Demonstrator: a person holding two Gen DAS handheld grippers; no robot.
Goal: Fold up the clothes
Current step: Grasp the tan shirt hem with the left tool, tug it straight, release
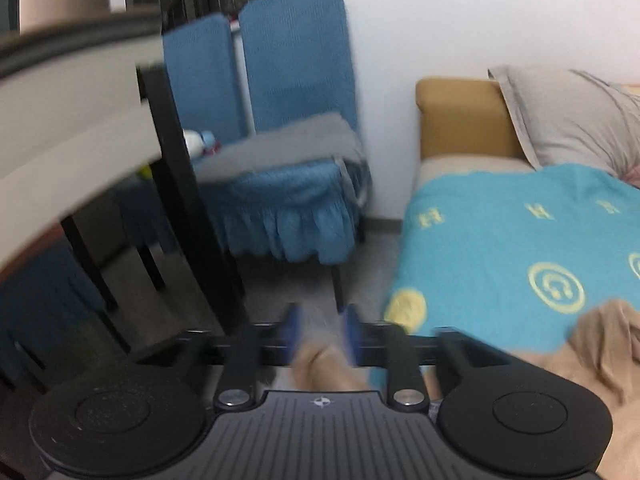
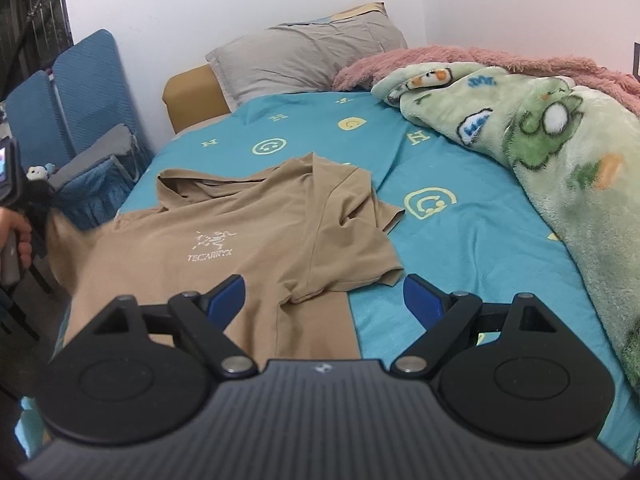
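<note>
**Left tool pinching the tan shirt at the bed's edge**

The left tool is clamping its blue pads together on a bunched fold of the tan T-shirt, lifting that corner off the side of the bed. The right tool is hovering over the shirt's lower hem with its fingers standing wide apart, gripping nothing. The shirt is lying front-up on the turquoise sheet, soft and creased, a white printed logo showing on its chest and one short sleeve crumpled inward. A fluffy green cartoon blanket is heaped along the far side, with a pink plush one behind it. A grey pillow is leaning against the headboard. Blue ribbed covers are dressing the chairs beside the bed.
</note>
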